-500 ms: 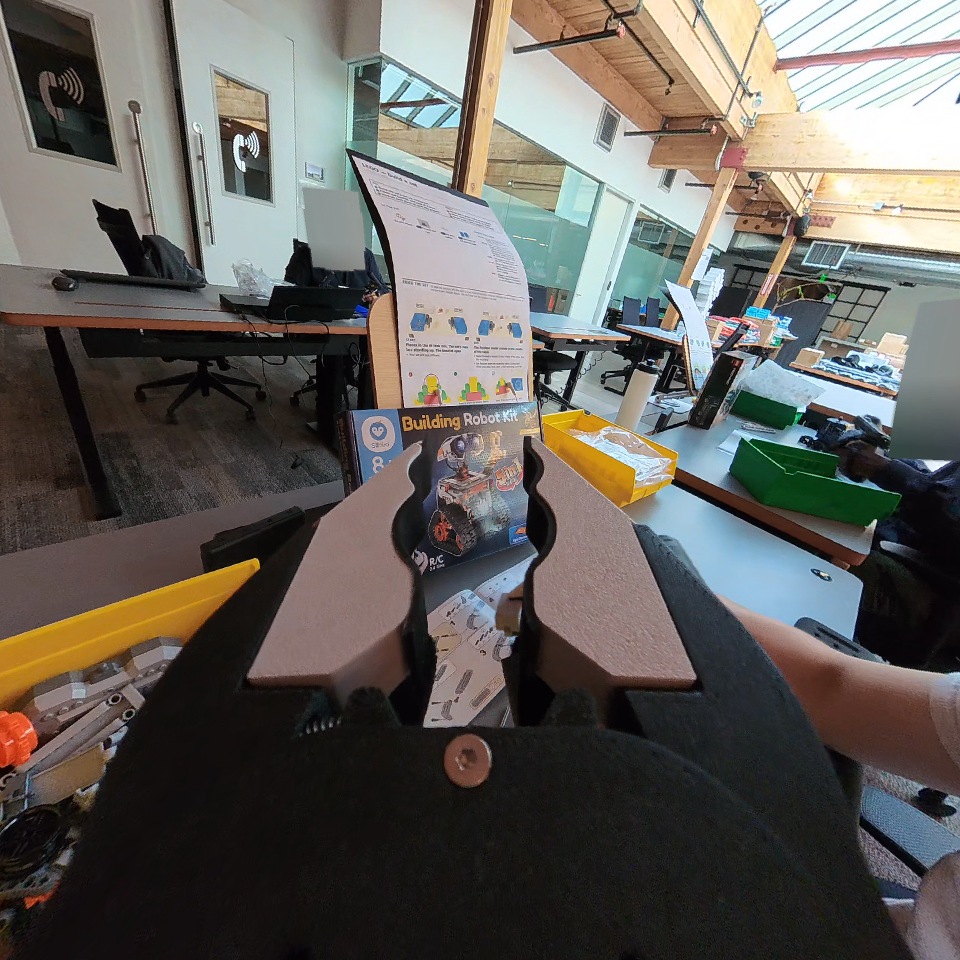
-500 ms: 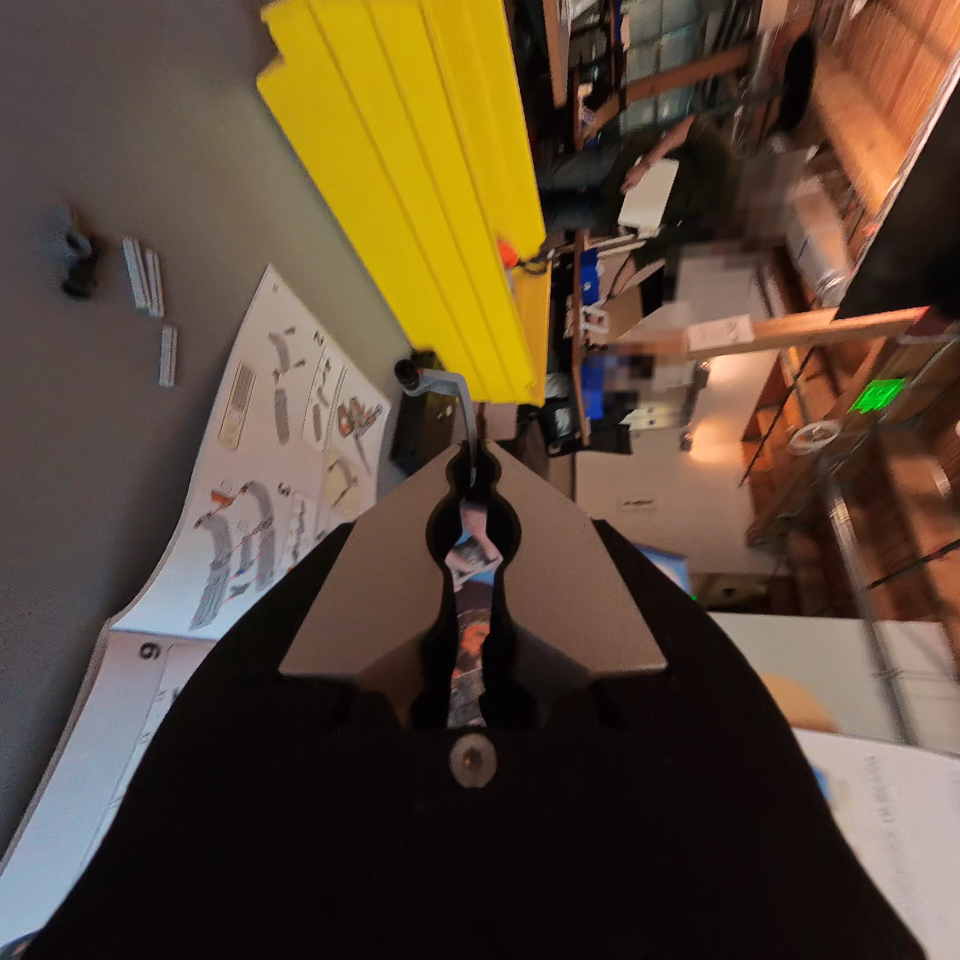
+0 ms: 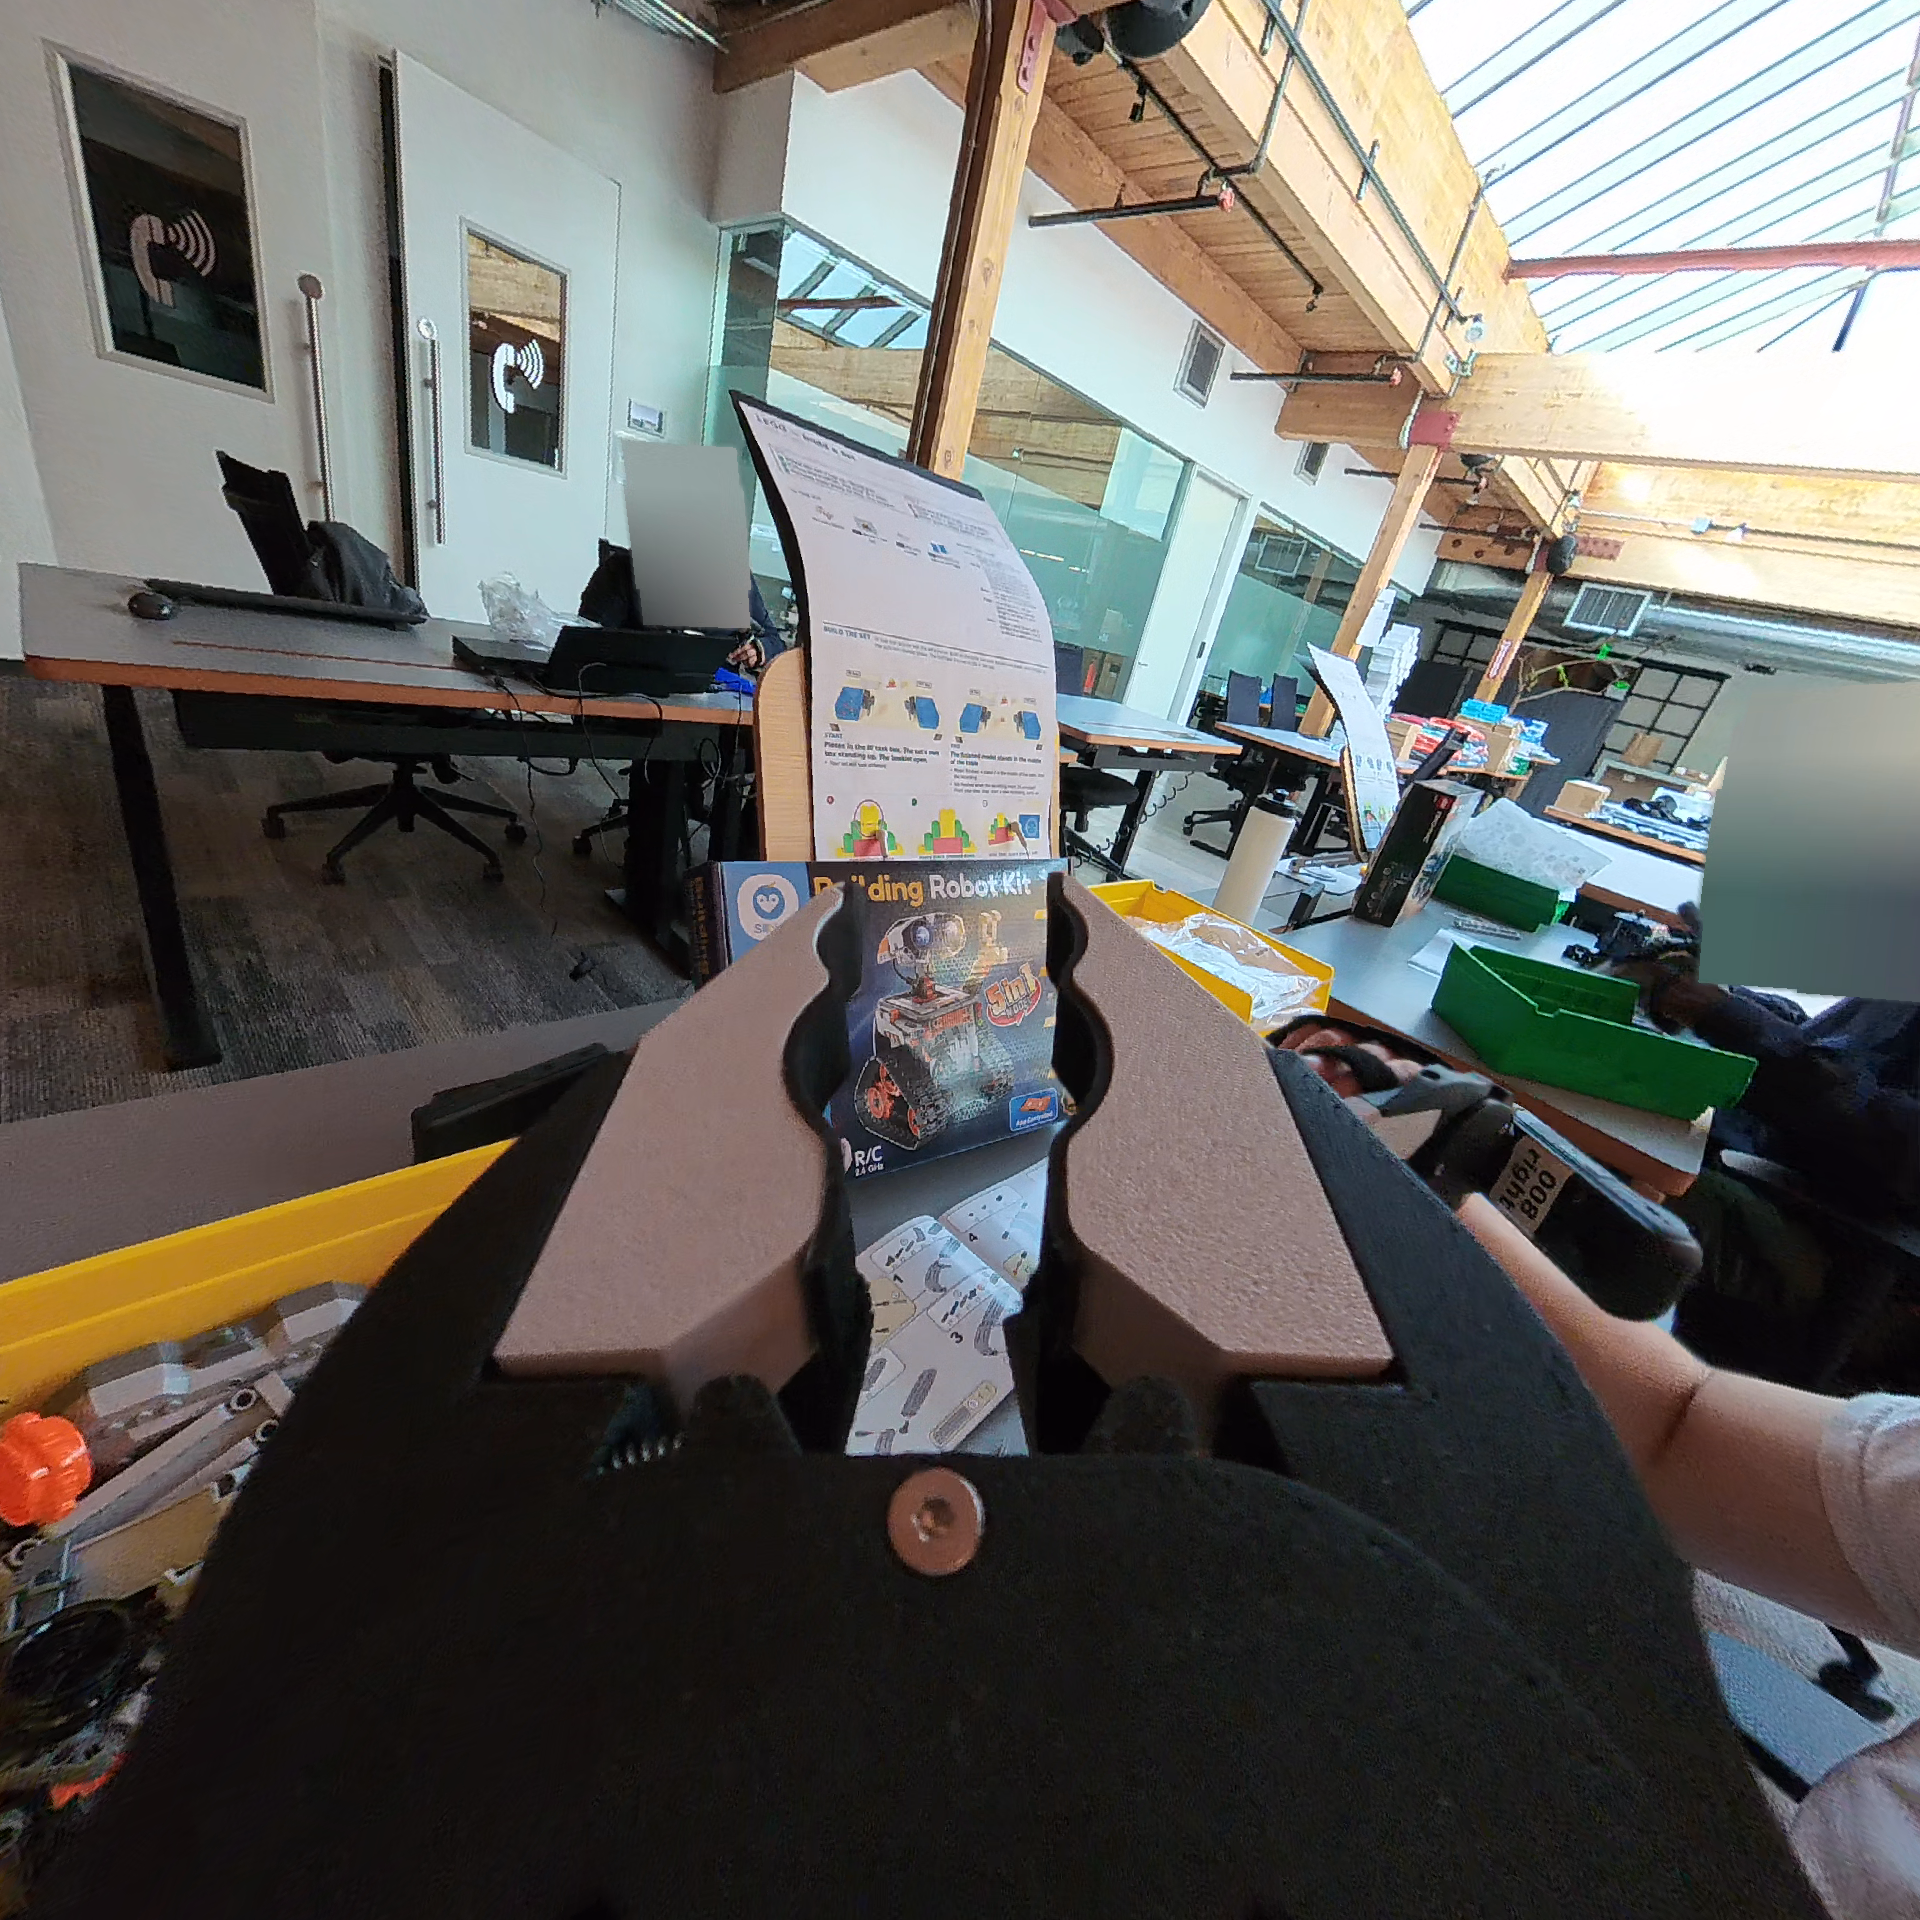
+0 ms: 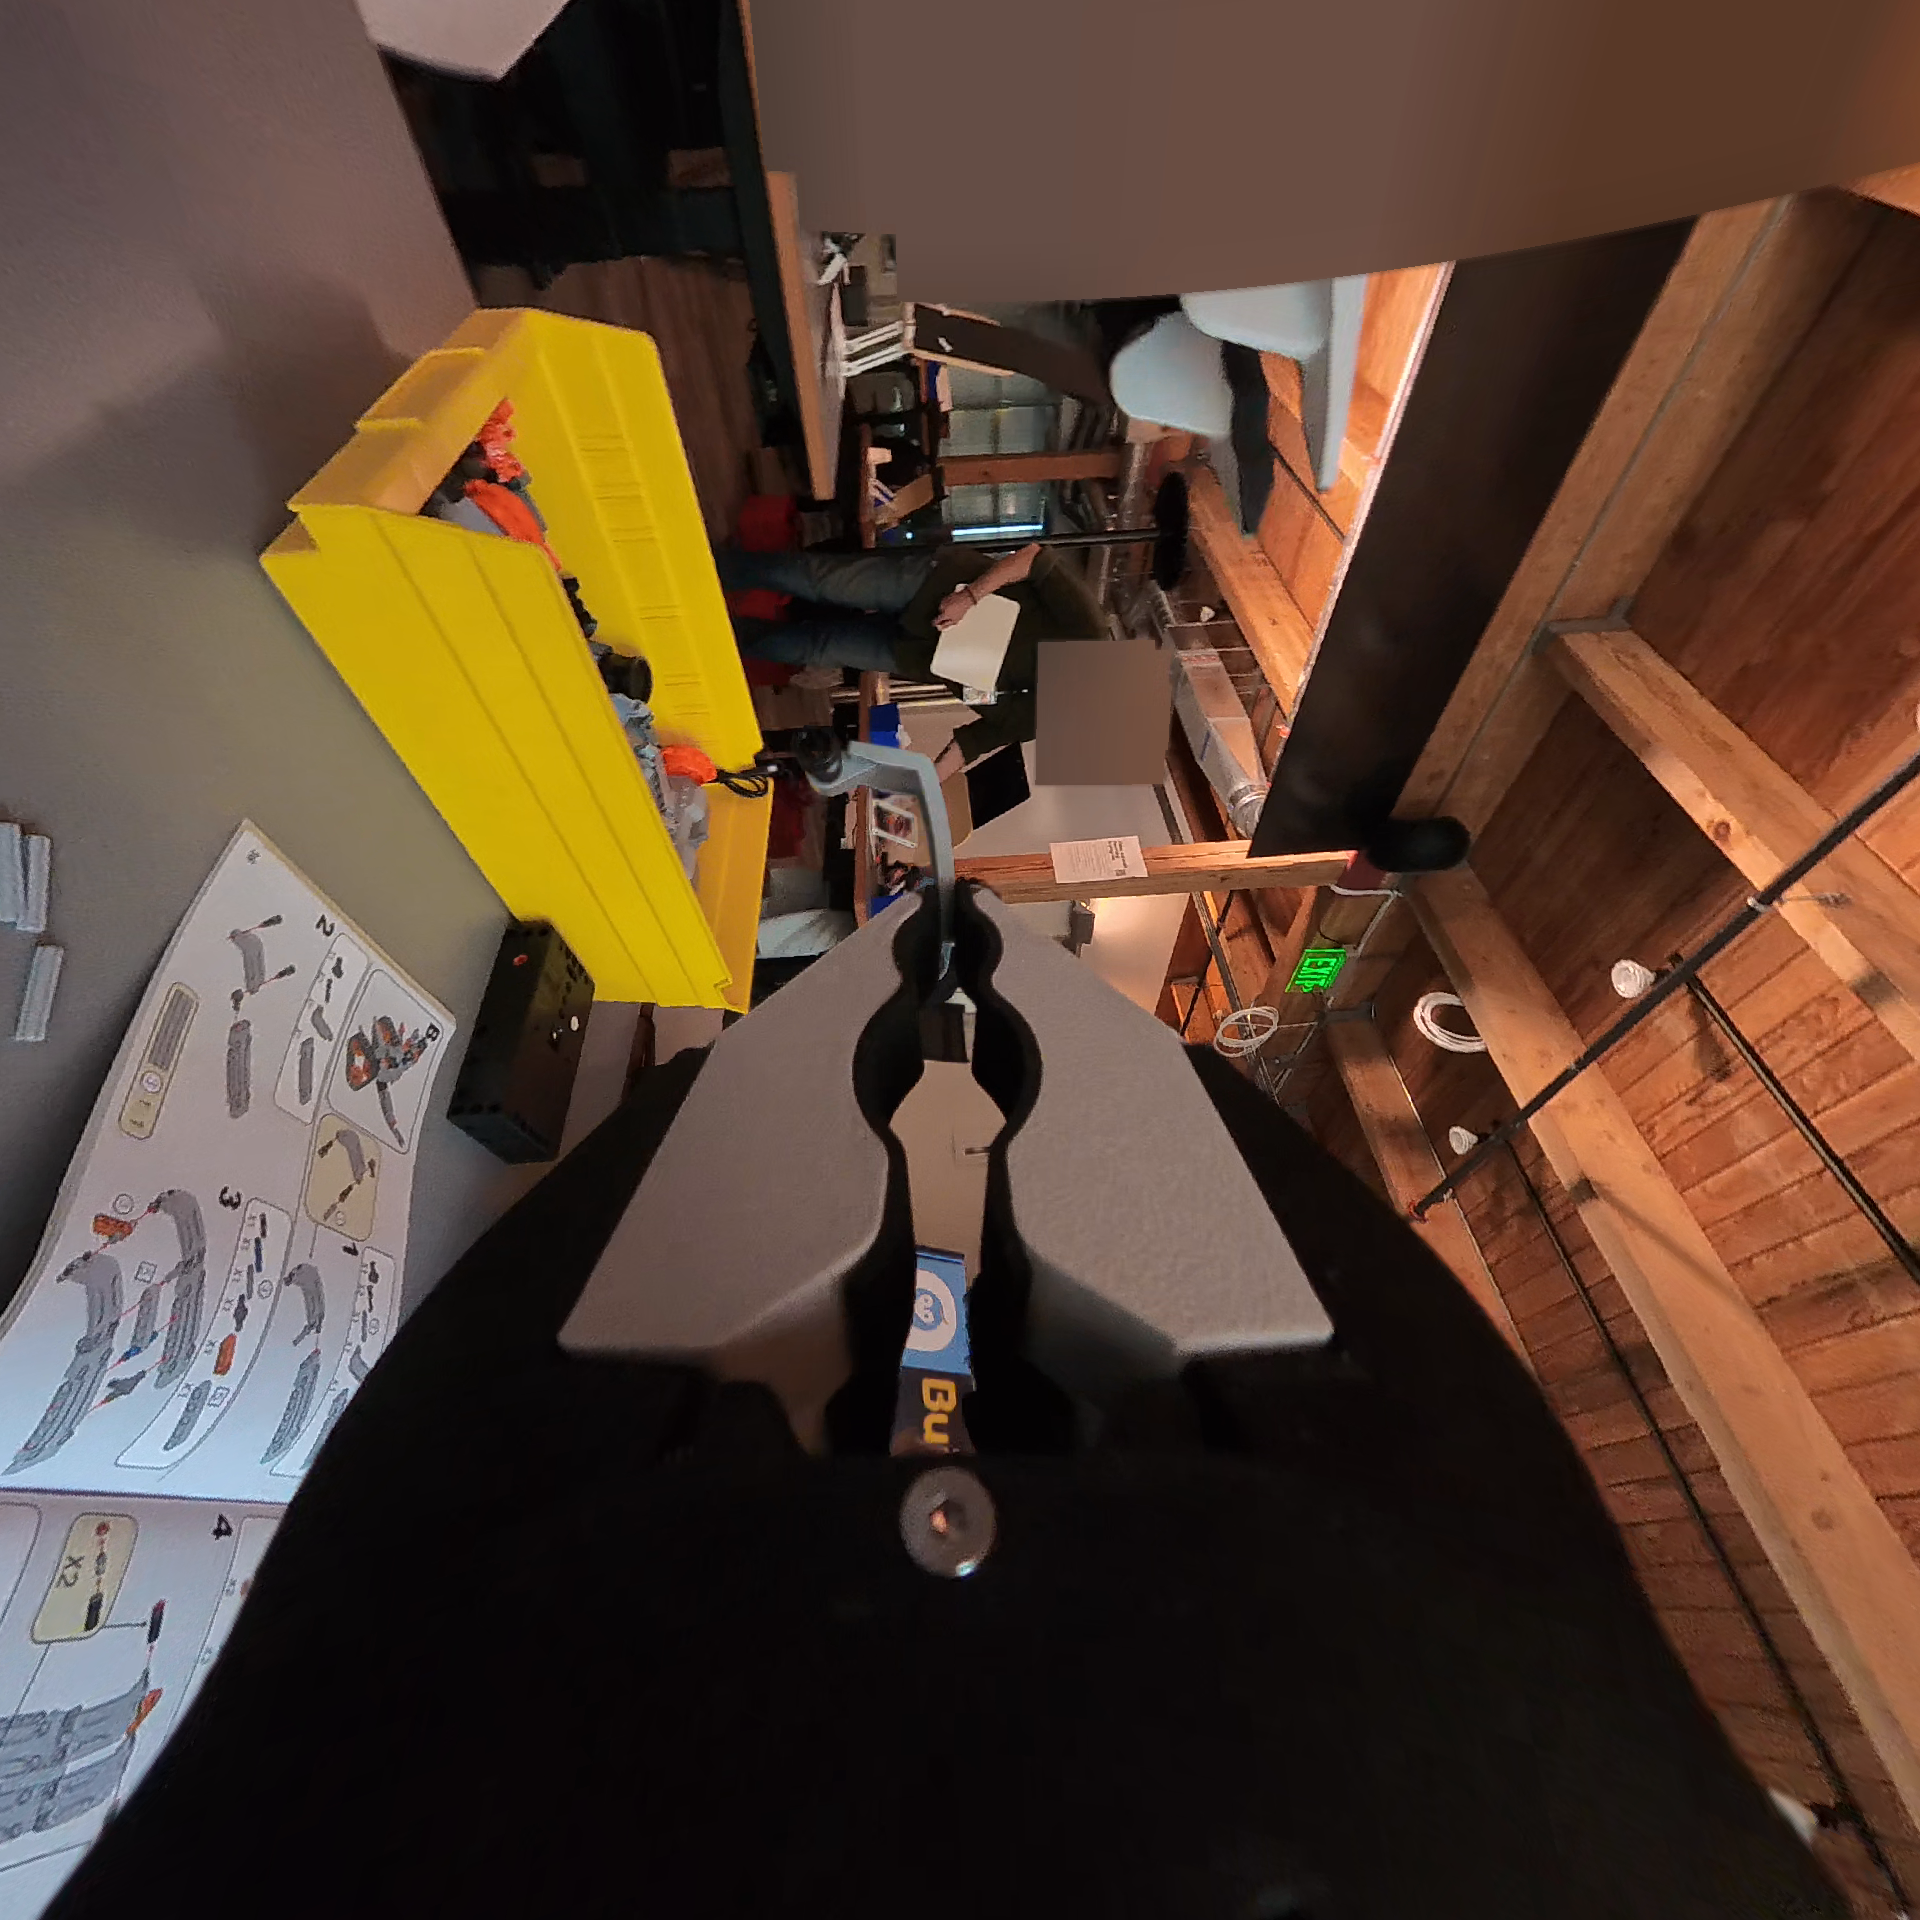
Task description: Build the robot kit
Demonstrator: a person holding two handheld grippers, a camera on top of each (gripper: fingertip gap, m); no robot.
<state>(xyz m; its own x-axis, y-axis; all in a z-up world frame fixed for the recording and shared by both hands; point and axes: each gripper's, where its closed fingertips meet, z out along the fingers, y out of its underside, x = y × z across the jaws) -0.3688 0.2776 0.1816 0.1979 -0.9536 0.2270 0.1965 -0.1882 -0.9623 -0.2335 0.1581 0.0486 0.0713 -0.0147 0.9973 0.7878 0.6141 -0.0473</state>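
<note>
Bare grey table [image 4: 156,436] beside the yellow bin [image 4: 499,686]; kit box [image 3: 935,997] upright ahead, booklet [image 4: 229,1174] flat below.

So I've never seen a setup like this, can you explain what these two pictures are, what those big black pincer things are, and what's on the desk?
There is no robot here. A person holds a hand-operated two-finger tool in each hand, and each has a camera looking forward along its fingers.

The left wrist view shows the left tool, open and empty, pointing at a boxed robot kit standing on the grey desk. The person's forearm shows at the right.

The right wrist view is turned sideways. The right tool is shut on a bent grey part.

On the desk lie an open instruction booklet, a yellow bin of grey and orange pieces, a black block and a few small grey pieces.
</note>
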